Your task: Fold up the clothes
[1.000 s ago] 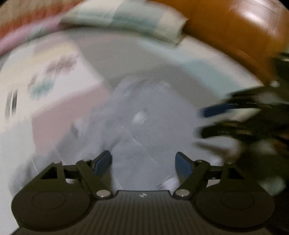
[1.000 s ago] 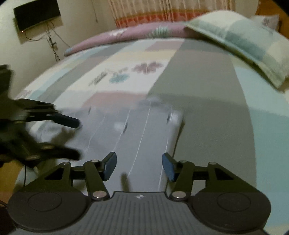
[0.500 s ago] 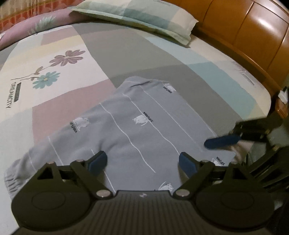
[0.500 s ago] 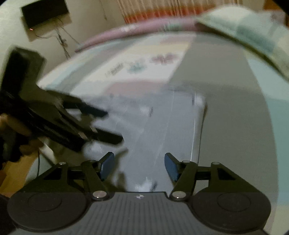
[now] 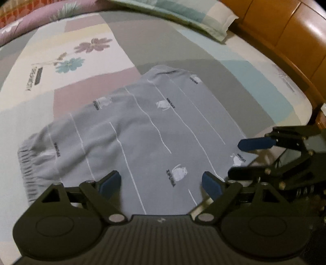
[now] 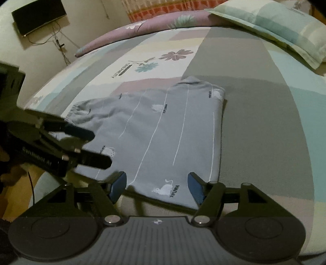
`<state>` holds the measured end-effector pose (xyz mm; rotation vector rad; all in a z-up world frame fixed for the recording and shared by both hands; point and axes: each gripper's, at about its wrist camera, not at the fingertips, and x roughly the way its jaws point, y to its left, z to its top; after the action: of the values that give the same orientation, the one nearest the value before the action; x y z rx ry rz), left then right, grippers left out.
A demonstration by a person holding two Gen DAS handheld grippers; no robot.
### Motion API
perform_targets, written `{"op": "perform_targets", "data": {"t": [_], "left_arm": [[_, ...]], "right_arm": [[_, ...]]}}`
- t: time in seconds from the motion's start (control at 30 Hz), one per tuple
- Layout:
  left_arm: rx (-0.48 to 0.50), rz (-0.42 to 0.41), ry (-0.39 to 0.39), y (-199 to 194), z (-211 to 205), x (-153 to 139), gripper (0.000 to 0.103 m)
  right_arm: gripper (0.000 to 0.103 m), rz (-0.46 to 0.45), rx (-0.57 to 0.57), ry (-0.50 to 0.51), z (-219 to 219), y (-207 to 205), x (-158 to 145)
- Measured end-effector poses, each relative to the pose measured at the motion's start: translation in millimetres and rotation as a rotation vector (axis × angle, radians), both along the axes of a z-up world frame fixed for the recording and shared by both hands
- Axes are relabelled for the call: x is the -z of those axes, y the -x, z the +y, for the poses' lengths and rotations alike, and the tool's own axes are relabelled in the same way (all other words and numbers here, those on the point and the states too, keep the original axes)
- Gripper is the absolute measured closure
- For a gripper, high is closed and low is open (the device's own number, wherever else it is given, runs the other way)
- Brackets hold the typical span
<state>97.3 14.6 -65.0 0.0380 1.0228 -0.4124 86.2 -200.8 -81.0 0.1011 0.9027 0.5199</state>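
Grey pants [image 5: 154, 130] lie folded flat on the bed [image 5: 167, 40] w/ both grippers, left [image 5: 162, 182] & right [image 6: 156, 184], empty above the near hem, right jaws opening, left spread; next fold prob. needs a fresh grip on an end.

Grey garment [image 5: 154, 130] lies flat on the patchwork bedsheet [image 5: 163, 46], white stripes and small printed animals across it; gathered elastic edge at its left end. Left gripper [image 5: 162, 182] hovers over the near edge, jaws wide, blue pads clear of the cloth. Right gripper [image 5: 237, 159] reaches in from the right over the garment's near right corner, jaws opening, nothing between them. Pillow [image 5: 183, 12] at far edge; wooden headboard [image 5: 285, 36] far right.
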Motion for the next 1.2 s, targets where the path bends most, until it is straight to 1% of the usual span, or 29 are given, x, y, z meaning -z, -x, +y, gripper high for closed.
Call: {"op": "perform_targets", "data": {"t": [0.07, 0.13, 0.23, 0.3, 0.4, 0.53, 0.67, 0.73, 0.9, 1.07, 1.13, 1.2], "left_arm": [[-0.007, -0.035, 0.035, 6.6, 12.5, -12.3, 0.015], [-0.040, -0.062, 0.065, 10.7, 31.1, -23.2, 0.015], [-0.129, -0.077, 0.140, 14.2, 71.6, -30.3, 0.015], [-0.213, -0.058, 0.192, 15.4, 100.9, -28.6, 0.015], [-0.342, -0.001, 0.274, 20.4, 144.2, -17.6, 0.015], [-0.468, 0.066, 0.376, 25.2, 182.6, 4.2, 0.015], [-0.488, 0.110, 0.475, 21.8, 190.7, 17.7, 0.015], [-0.487, 0.126, 0.495, 16.9, 187.9, 23.4, 0.015], [-0.494, 0.157, 0.515, 8.2, 185.8, 34.1, 0.015], [-0.483, 0.190, 0.536, 2.9, 188.3, 37.7, 0.015], [-0.466, 0.207, 0.544, -1.9, 187.0, 39.3, 0.015], [-0.449, 0.214, 0.547, -5.9, 186.3, 40.0, 0.014]], "right_arm": [[0.027, -0.007, 0.024, -0.038, -7.8, -0.5, -5.6], [0.024, -0.006, 0.056, -0.090, -18.8, -2.2, -10.3], [0.022, 0.003, 0.106, -0.168, -36.1, -5.6, -15.3], [0.020, 0.031, 0.139, -0.217, -50.2, -9.3, -13.4], [0.016, 0.069, 0.179, -0.277, -70.3, -12.3, -9.7], [0.013, 0.137, 0.234, -0.365, -93.8, -18.3, -0.9], [0.012, 0.199, 0.259, -0.464, -105.4, -28.9, 10.6], [0.011, 0.229, 0.268, -0.512, -109.7, -34.9, 16.6], [0.011, 0.278, 0.267, -0.533, -106.5, -41.4, 26.7], [0.011, 0.313, 0.252, -0.528, -102.9, -46.5, 35.1], [0.009, 0.324, 0.240, -0.544, -100.5, -51.1, 38.2], [0.005, 0.330, 0.228, -0.560, -98.4, -56.3, 39.7]]}}
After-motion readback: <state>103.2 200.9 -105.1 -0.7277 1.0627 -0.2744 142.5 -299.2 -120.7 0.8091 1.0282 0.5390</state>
